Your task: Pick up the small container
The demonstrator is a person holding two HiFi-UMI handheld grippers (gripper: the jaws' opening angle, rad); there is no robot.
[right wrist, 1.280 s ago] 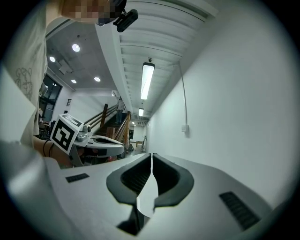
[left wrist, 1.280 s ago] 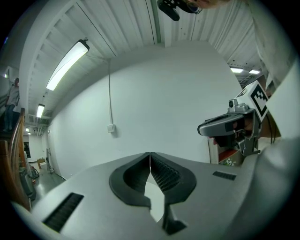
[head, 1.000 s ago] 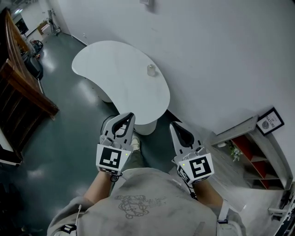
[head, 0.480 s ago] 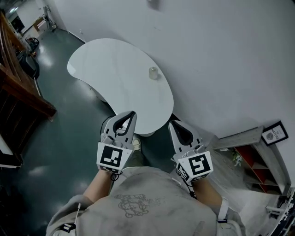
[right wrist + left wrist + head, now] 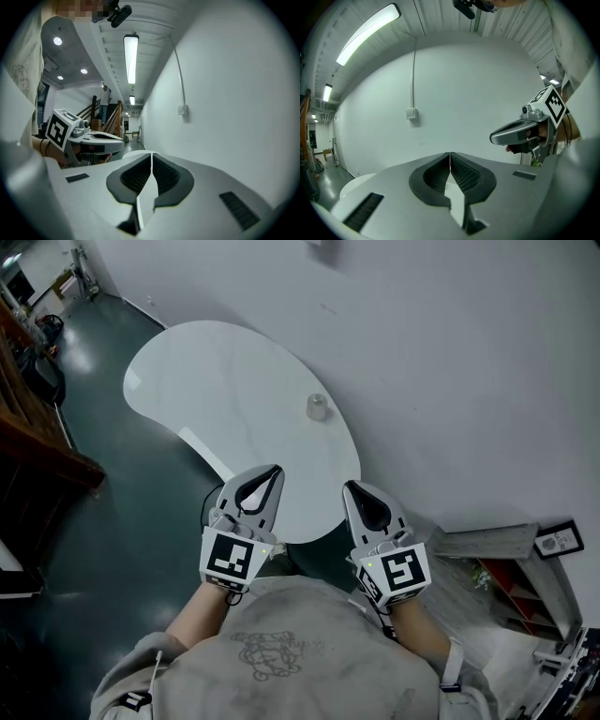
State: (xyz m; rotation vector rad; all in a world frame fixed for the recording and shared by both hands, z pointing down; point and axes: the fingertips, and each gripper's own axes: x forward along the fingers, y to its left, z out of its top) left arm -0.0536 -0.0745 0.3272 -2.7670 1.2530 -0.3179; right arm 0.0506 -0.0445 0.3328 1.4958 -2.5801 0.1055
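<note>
Head view: the small container (image 5: pixel 318 408) stands on the white table (image 5: pixel 216 399), near its wall-side edge. The left gripper (image 5: pixel 271 472) and right gripper (image 5: pixel 349 487) hover over the table's near edge.
Left gripper view: jaws together, nothing between.
Right gripper view: jaws together, nothing between.

The surface (image 5: pixel 234 399) is glossy white with faint grey veining, and the container (image 5: pixel 318 408) on it is pale translucent grey. The floor (image 5: pixel 122 521) beside the surface is dark teal. The left gripper (image 5: pixel 272 471) and right gripper (image 5: pixel 348 486) are silver-grey with black-lined jaws, and their cubes (image 5: pixel 230 559) carry black-and-white square patterns.
</note>
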